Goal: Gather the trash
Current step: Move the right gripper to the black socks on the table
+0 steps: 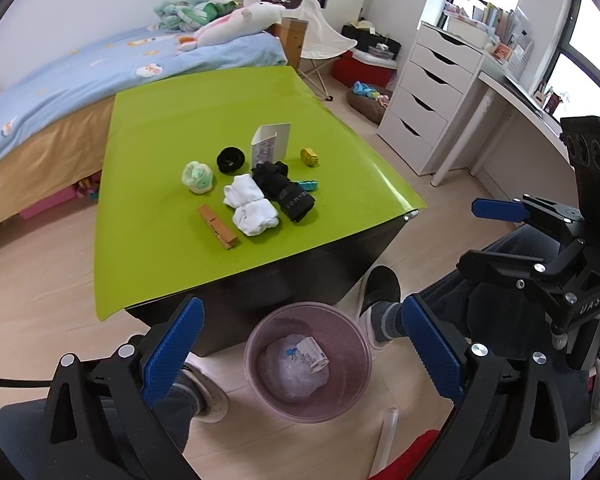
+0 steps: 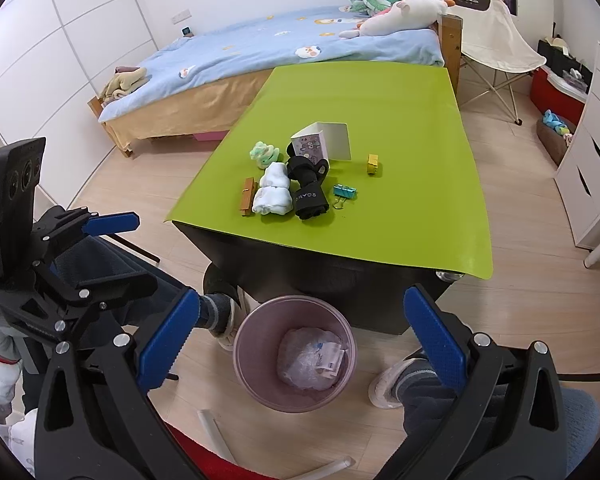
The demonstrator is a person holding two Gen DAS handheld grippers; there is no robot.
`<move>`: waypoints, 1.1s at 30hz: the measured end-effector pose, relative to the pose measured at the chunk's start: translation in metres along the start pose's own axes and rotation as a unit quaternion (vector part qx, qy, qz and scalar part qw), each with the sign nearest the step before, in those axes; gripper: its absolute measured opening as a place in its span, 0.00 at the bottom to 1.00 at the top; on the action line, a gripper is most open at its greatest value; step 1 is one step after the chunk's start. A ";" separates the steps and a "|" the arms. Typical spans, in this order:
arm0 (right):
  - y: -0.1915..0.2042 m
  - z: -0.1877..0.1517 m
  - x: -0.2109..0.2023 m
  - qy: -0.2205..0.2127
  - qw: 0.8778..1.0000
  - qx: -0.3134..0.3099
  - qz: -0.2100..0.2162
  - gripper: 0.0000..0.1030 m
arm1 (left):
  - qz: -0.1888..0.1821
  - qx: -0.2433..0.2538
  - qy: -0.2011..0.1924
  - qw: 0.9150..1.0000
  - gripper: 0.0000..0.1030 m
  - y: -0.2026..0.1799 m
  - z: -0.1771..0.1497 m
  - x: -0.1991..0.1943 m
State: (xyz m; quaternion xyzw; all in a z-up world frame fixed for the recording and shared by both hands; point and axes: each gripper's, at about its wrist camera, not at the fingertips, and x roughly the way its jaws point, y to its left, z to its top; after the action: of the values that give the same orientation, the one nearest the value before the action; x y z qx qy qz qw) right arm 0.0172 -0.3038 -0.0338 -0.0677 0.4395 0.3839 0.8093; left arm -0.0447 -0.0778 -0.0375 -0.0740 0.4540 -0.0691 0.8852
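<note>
A pink bin (image 1: pixel 307 360) (image 2: pixel 296 354) stands on the floor by the green table (image 1: pixel 172 248) (image 2: pixel 404 220). It holds a clear plastic bag and paper scraps (image 1: pixel 314 354). On the table lie white socks (image 1: pixel 250 205) (image 2: pixel 274 192), black socks (image 1: pixel 288 192) (image 2: pixel 309 190), a green-white sock ball (image 1: pixel 197 176), a black ring (image 1: pixel 230 159), a wooden clothespin (image 1: pixel 217 226), a teal binder clip (image 2: pixel 345 192), a yellow item (image 1: pixel 309 157) (image 2: pixel 373 164) and a small open box (image 1: pixel 270 145) (image 2: pixel 320 142). My left gripper (image 1: pixel 300 344) is open and empty above the bin. My right gripper (image 2: pixel 300 336) is open and empty above it too.
A bed (image 1: pixel 60 92) with plush toys stands behind the table. A white drawer unit (image 1: pixel 428 96) and desk are at the right. A folding chair (image 2: pixel 496 32) stands at the back. The person's feet (image 1: pixel 380 300) flank the bin.
</note>
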 end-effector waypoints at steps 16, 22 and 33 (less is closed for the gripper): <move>0.006 0.032 0.026 0.012 1.000 -0.020 -0.014 0.97 | 0.011 -0.018 -0.014 1.000 0.93 0.022 0.010 -0.001; 0.003 0.062 0.052 0.037 0.999 -0.032 -0.008 0.97 | 0.015 -0.029 -0.019 0.999 0.93 0.033 0.016 0.001; -0.002 0.103 0.128 0.124 0.990 -0.066 -0.012 0.97 | 0.011 -0.042 -0.021 0.999 0.93 0.043 0.016 0.005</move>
State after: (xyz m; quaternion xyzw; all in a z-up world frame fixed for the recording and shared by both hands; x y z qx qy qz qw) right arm 0.1274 -0.1873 -0.0691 -0.1731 0.5092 0.3910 0.7469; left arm -0.0263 -0.0351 -0.0401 -0.1078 0.4386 -0.0381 0.8914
